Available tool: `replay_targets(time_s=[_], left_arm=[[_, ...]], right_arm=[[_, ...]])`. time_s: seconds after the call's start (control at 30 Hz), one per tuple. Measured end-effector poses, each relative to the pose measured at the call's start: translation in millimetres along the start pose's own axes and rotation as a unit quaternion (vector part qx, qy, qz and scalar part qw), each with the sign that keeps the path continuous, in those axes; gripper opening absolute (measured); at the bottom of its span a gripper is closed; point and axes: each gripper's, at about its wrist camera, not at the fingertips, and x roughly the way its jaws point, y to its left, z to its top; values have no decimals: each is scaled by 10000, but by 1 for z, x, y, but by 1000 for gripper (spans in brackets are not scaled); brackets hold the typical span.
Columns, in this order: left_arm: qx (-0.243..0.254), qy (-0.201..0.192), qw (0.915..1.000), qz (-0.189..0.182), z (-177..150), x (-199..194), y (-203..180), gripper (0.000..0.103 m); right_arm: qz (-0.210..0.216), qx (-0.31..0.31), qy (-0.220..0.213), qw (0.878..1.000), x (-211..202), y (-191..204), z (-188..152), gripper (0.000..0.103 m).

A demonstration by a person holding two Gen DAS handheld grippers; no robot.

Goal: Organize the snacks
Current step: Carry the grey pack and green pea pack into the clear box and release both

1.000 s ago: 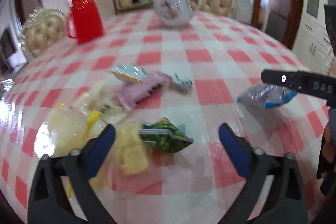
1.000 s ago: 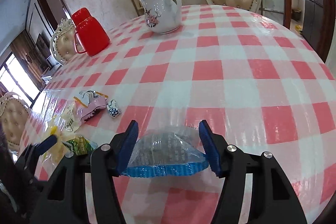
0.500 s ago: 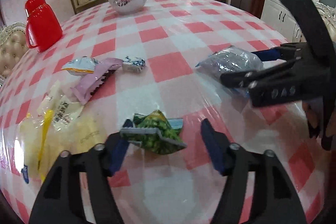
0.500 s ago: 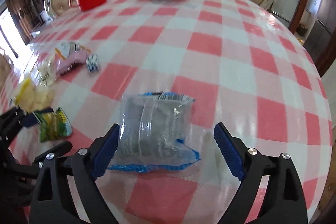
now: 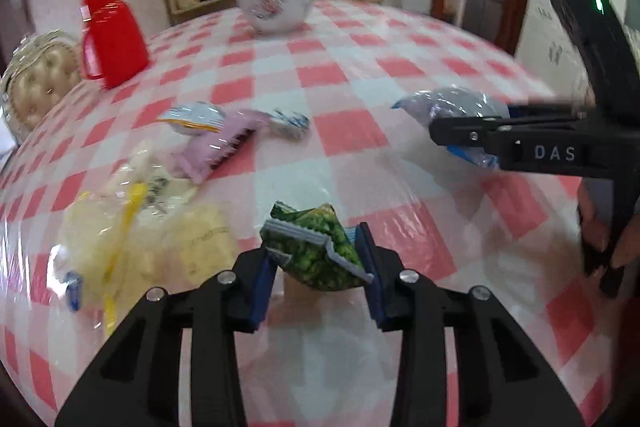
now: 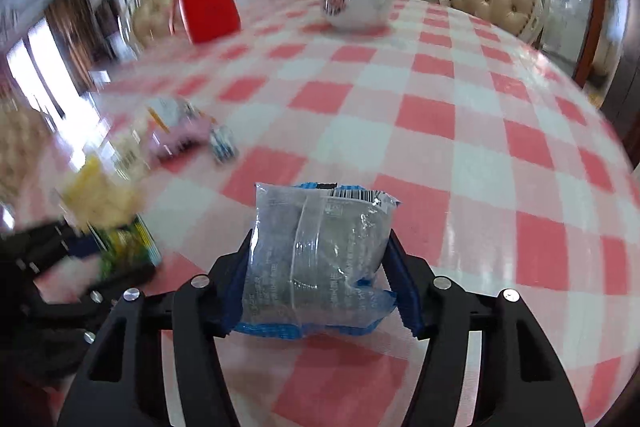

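Observation:
A green snack packet (image 5: 312,261) sits crumpled between the blue pads of my left gripper (image 5: 316,247). The jaws are closing and both pads press on it, just above the checked tablecloth (image 5: 320,75). A clear packet with blue edges (image 6: 320,227) lies lengthwise in my right gripper (image 6: 320,247), whose jaws are closing with the pads against its sides. The left wrist view shows that packet (image 5: 452,103) at the right, in the right gripper (image 5: 460,131). The right wrist view shows the left gripper (image 6: 80,259) and the green packet (image 6: 124,247) blurred at the lower left.
Loose snacks lie on the left: a pink packet (image 5: 216,151), a white and orange packet (image 5: 196,117), a small blue and white sweet (image 5: 292,121) and yellow bags (image 5: 120,239). A red jug (image 5: 112,31) and a white teapot (image 5: 274,5) stand at the far side. Padded chairs ring the table.
My left gripper moved up to the green packet and narrowed its jaws onto it. The right jaws spread wide off the clear packet, then came back in against its sides.

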Motion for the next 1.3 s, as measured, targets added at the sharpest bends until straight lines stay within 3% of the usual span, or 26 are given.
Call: replay_targets(time_s=[0.13,0.3,0.4,0.6,1.03,1.3], left_arm=[[-657,-251,9975,-6,-15,-31,18,39],[-1114,-432,9927,164,-39,-60,31,39],[-1302,-515,9896,336,-53,-74,34,39],[-1590,-835,9824,518,-69,-100,37,39],[-1927,-980,9740,678,-103,-133,41,39],[-2223,-897,9619,1312,-144,-181,46,39]], right_arm=[[504,648,-162,9965,-4,-15,-6,59],[963,1130,-315,9884,-18,-14,-20,59],[775,997,-270,9916,-26,4,-34,59],[934,871,-401,9910,-52,42,-68,59],[1661,1103,-179,9797,-69,93,-113,60],[2064,863,8,9747,-76,137,-132,60]])
